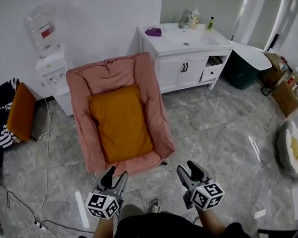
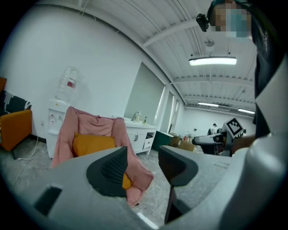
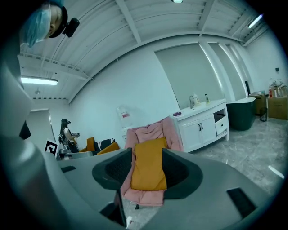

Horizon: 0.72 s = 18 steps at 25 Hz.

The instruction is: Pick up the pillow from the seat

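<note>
Straight ahead on the pink seat [image 1: 79,102] lies the pillow [image 1: 120,123]: mustard-orange, rectangular, longer than wide, plain fabric, soft with a few creases. It fills the cushion between the two padded arms, with its top edge against the backrest. I hold my left gripper [image 1: 117,173] and right gripper [image 1: 186,166] just short of the seat's front edge. Both have jaws partly apart, nothing between them, clear of the pillow.
</note>
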Each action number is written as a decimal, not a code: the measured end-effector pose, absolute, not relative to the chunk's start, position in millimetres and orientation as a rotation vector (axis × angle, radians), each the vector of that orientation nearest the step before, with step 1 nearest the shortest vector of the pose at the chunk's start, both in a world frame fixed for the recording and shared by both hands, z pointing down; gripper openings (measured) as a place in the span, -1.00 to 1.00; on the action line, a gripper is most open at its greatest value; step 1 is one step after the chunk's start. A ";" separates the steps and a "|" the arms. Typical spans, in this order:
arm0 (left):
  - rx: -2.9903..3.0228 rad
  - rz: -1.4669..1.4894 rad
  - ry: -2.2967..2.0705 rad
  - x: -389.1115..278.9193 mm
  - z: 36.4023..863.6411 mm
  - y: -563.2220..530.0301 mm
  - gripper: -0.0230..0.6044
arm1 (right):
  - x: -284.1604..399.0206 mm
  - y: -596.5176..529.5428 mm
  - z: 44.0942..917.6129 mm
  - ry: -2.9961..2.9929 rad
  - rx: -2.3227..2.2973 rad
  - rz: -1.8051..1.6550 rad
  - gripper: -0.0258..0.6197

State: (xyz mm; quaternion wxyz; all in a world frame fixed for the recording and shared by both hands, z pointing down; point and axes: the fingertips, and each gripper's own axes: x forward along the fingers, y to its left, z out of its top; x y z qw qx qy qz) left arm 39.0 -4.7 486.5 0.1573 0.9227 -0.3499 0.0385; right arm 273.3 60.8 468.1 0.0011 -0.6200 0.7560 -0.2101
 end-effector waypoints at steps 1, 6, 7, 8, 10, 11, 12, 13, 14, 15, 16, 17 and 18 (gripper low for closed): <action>2.624 0.114 -1.027 38.6 488.2 -5.6 -0.26 | 276.4 53.2 470.8 2.393 -1.927 -0.666 -0.32; 2.562 0.162 -1.113 29.3 495.9 -13.9 -0.26 | 280.1 21.5 479.5 2.439 -1.855 -0.702 -0.33; 2.553 0.164 -1.129 27.3 496.3 -18.5 -0.26 | 279.6 15.3 480.7 2.446 -1.844 -0.709 -0.33; 2.546 0.163 -1.143 25.6 496.6 -24.0 -0.26 | 278.6 9.0 482.1 2.453 -1.836 -0.715 -0.33; 2.540 0.164 -1.157 23.1 498.8 -37.8 -0.26 | 274.7 -4.8 484.6 2.469 -1.822 -0.717 -0.33; 2.538 0.166 -1.160 22.5 500.7 -46.3 -0.26 | 272.5 -12.7 485.2 2.476 -1.816 -0.713 -0.33; 2.535 0.167 -1.158 22.7 502.6 -55.4 -0.26 | 270.8 -21.0 485.5 2.481 -1.812 -0.708 -0.33; 2.533 0.168 -1.153 23.9 504.2 -64.8 -0.26 | 269.9 -29.2 485.7 2.484 -1.811 -0.703 -0.33; 2.535 0.170 -1.144 25.9 505.6 -74.1 -0.26 | 269.7 -37.4 486.2 2.484 -1.814 -0.699 -0.33; 2.538 0.173 -1.132 27.8 506.9 -83.4 -0.26 | 269.8 -45.3 487.1 2.482 -1.820 -0.697 -0.33; 2.543 0.179 -1.123 28.8 508.2 -92.8 -0.26 | 269.5 -52.9 488.3 2.476 -1.829 -0.699 -0.33; 2.546 0.184 -1.117 28.1 509.2 -102.8 -0.26 | 268.5 -60.2 489.6 2.468 -1.838 -0.702 -0.33; 2.547 0.187 -1.116 26.0 509.9 -113.5 -0.26 | 266.8 -67.8 490.8 2.459 -1.845 -0.705 -0.33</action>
